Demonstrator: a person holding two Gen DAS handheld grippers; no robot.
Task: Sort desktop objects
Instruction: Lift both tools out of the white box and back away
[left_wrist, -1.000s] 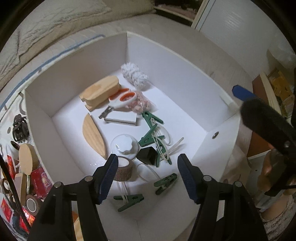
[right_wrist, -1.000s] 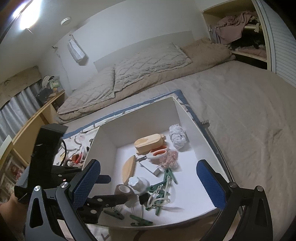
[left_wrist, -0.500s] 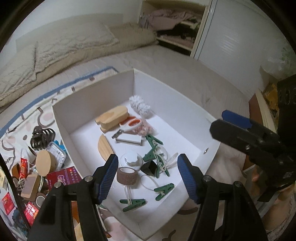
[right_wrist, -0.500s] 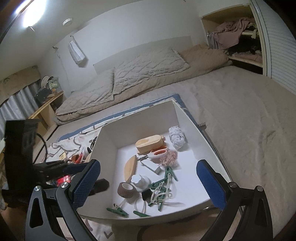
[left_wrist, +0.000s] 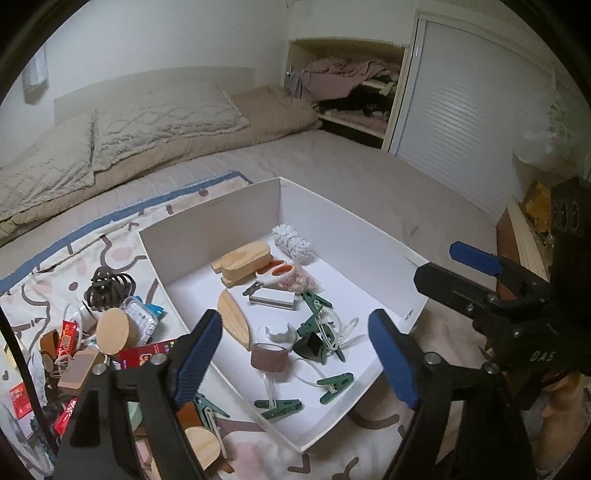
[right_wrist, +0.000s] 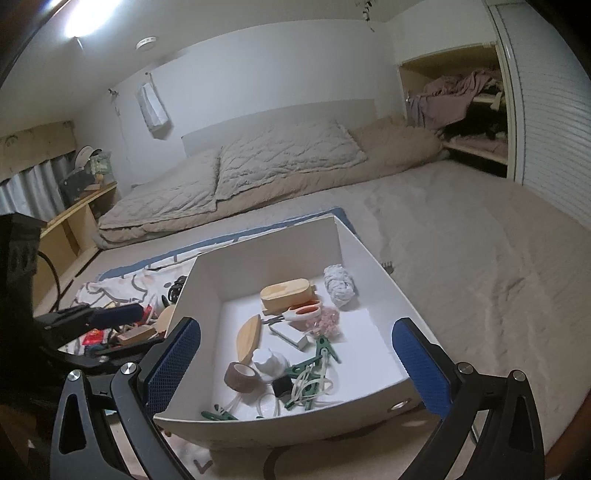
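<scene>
A white open box (left_wrist: 332, 218) (right_wrist: 266, 240) on the bed holds a brown tape roll (left_wrist: 269, 361) (right_wrist: 240, 376), green clothes pegs (left_wrist: 314, 306), orange-handled scissors (left_wrist: 275, 275), a wooden block (left_wrist: 243, 262) and a white yarn ball (left_wrist: 291, 240). My left gripper (left_wrist: 295, 354) hovers above the box's near left corner. Its jaws are opening and nothing is between them. My right gripper (right_wrist: 297, 365) stands open and wide before the box's near wall, holding nothing. Its blue finger (left_wrist: 476, 258) shows at the right of the left wrist view.
Left of the box, a patterned blanket (left_wrist: 55, 258) carries a pile: a dark hair claw (left_wrist: 109, 288), a round wooden lid (left_wrist: 116, 330), red packets (left_wrist: 147, 350) and more pegs. Pillows, a closet and shelves lie beyond the bed.
My left gripper has drawn back and up from inside the box and its jaws have widened. The tape roll stays in the box. The right gripper has backed away a little.
</scene>
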